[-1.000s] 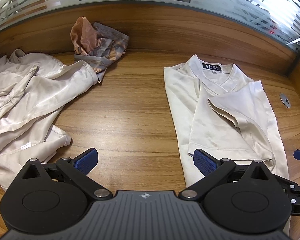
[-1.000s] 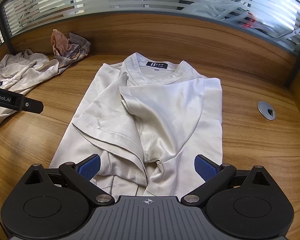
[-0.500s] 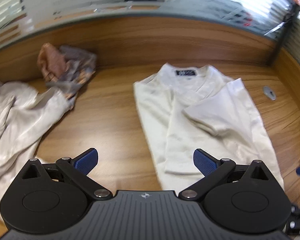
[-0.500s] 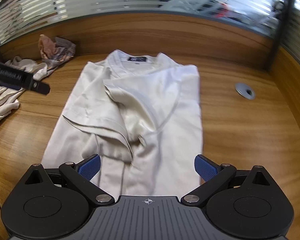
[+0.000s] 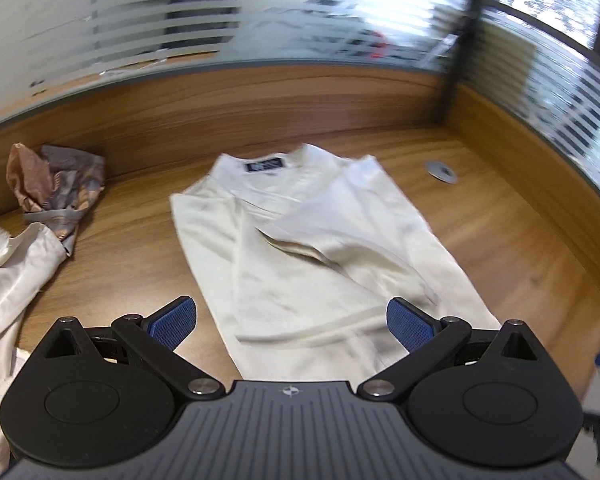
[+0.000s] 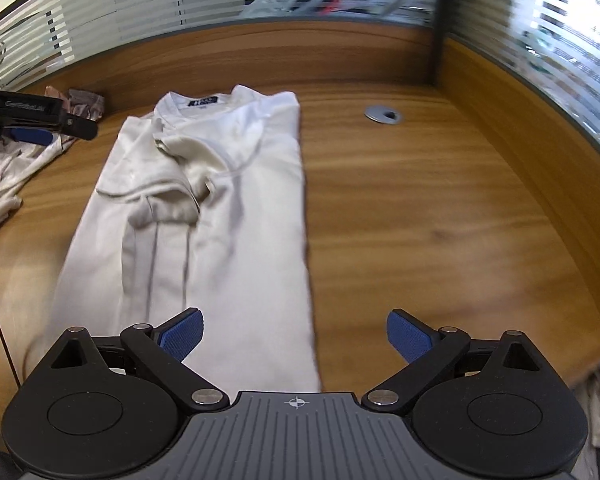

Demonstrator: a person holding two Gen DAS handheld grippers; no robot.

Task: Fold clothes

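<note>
Both hand-held grippers, left and right, hover spread wide above the cream shirt's hem.

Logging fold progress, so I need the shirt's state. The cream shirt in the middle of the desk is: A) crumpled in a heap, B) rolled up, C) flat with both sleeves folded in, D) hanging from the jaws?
C: the cream shirt lies flat on the desk, sleeves folded across its body, both grippers open and empty.

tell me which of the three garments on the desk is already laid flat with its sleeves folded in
The cream shirt with the dark neck label, in the middle. The other cream garment at left and the brown-grey one are crumpled heaps.
</note>
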